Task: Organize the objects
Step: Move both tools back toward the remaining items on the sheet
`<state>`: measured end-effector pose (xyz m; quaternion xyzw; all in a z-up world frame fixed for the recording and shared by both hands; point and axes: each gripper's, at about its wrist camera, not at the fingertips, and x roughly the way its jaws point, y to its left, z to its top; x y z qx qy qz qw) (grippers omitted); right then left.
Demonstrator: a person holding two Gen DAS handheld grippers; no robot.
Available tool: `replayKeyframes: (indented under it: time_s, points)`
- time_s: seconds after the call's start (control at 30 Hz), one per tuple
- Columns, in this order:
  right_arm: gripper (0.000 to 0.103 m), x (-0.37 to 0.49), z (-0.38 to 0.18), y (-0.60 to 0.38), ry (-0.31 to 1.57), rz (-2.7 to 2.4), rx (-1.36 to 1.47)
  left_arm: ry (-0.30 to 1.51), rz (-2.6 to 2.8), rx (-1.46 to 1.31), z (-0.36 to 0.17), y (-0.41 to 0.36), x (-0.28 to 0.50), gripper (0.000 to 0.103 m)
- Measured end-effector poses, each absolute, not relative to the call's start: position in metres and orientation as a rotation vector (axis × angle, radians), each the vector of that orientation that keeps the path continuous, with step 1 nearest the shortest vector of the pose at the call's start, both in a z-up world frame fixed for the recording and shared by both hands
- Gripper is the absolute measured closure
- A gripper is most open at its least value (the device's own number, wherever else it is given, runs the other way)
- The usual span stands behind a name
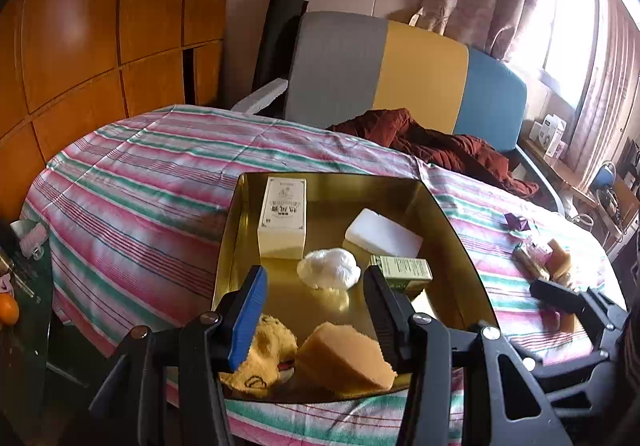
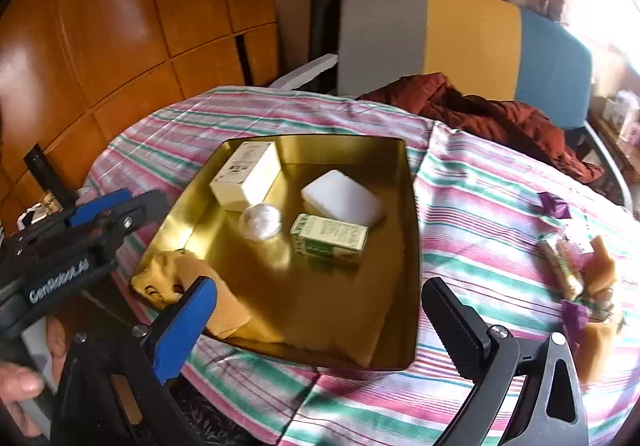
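Gold tray (image 2: 408, 206) holds boxes; left gripper (image 1: 316, 310) (empty) and right gripper (image 2: 320, 330) both spread.

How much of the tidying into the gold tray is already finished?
Done: the gold tray holds a cream box, white block, green carton, white wad, yellow sponge and plush toy. In hand: nothing; both grippers are empty. Left: snack bars, sponges and purple wrappers on the tablecloth.

One gold tray (image 2: 412, 206) holds two boxes: cream box (image 2: 246, 174), green box (image 2: 330, 238); one white block (image 2: 344, 198); one wad (image 2: 260, 222); one sponge (image 1: 344, 360); one plush toy (image 1: 266, 354).
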<state>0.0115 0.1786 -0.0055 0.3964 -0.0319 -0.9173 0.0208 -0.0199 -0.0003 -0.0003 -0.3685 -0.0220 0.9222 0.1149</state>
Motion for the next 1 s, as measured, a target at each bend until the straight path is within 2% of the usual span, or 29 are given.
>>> replayKeyframes:
  time_s: [0.6, 1.0]
  points:
    - [0.0, 0.025, -0.011, 0.216, -0.154, -2.955, 1.247, -0.024, 2.647, -1.08, -0.005, 0.017, -0.014, 0.053]
    - [0.0, 0.052, -0.024, 0.304, -0.334, -3.085, 1.376, 0.031, 2.562, -1.043, 0.0, 0.048, -0.011, 0.053]
